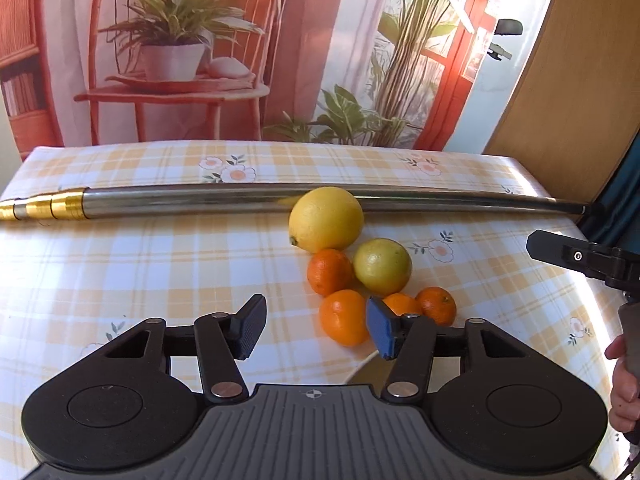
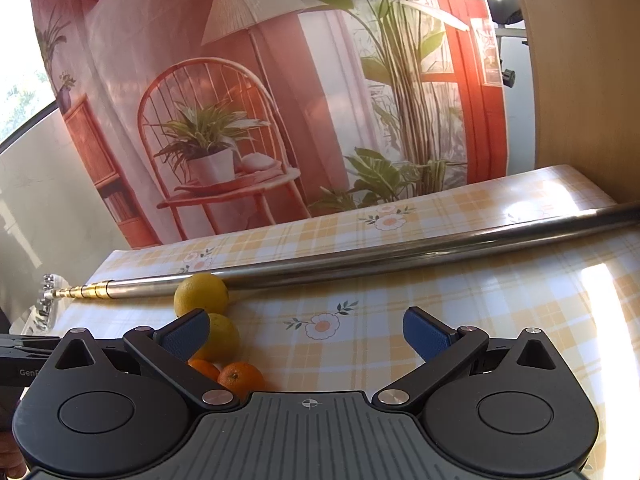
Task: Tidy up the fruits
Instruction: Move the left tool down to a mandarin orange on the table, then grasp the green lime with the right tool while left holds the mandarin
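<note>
**Fruit heaped together, sorting not visibly begun**

We judge the task to be near its start: all the fruit we can see sits in one tight cluster on the checked tablecloth (image 1: pixel 120 248), and no bowl, tray or separate pile shows in either view.

Our left gripper (image 1: pixel 316 328) has its fingers spread with nothing between them. Just ahead of its right fingertip lies a mandarin (image 1: pixel 343 317), with two more partly hidden behind that pad. Further ahead sit another mandarin (image 1: pixel 330 271) and a greenish lime (image 1: pixel 383 266) side by side, touching or nearly so. Beyond them the large lemon (image 1: pixel 326 219) rests against a long metal rod (image 1: pixel 200 199) lying across the table.

Our right gripper (image 2: pixel 306 330) is also spread wide and empty. From its view the cluster sits off past its left finger, partly hidden behind it; bare cloth lies straight ahead between the fingers.

What is left, as we read it, is the whole job: separating lemon, lime and mandarins by kind. Where they should go, we cannot tell.
</note>
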Demonstrator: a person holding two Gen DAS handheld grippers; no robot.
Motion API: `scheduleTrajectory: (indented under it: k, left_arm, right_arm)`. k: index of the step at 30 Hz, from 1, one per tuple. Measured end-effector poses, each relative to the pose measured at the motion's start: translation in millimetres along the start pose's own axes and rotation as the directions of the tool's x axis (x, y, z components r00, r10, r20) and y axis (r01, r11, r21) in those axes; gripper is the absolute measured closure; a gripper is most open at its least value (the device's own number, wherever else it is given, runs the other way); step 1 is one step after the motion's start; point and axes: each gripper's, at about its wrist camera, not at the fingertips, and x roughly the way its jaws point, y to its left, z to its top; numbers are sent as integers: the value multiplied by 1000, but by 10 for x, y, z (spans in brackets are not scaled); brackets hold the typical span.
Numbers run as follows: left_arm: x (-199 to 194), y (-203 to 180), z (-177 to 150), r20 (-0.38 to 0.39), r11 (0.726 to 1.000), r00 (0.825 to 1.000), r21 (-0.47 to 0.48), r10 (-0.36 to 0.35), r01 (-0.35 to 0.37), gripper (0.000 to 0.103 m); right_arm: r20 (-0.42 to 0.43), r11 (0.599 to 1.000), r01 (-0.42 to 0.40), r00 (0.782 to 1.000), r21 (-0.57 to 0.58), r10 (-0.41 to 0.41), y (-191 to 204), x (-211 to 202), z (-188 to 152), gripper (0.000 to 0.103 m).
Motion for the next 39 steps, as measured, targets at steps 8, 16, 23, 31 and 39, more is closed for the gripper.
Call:
scheduleTrajectory:
  k: [8, 16, 23, 31, 39]
  left_arm:
    - [264, 4, 25, -59, 993, 994, -89, -88, 83, 59]
    - [454, 114, 40, -87, 970, 987, -215, -133, 112, 66]
    - [326, 89, -21, -76, 988, 992, -125, -96, 86, 67]
    - [63, 223, -148, -51, 1000, 999, -19, 12, -13, 67]
    - [-104, 332, -247, -21, 998, 998, 7, 58, -57, 67]
  right_arm:
    - [-1, 1000, -15, 1000, 24, 15, -43, -2, -42, 2]
    - [-1, 1000, 1, 1000, 25, -1, -59, -37, -73, 4]
    - [-27, 1000, -31, 999, 0, 31, 6, 6, -25, 5]
    - [-92, 984, -80, 994, -156, 67, 309, 235, 142, 13]
    - [-237, 955, -189, 962, -227, 134, 682, 720, 207, 25]
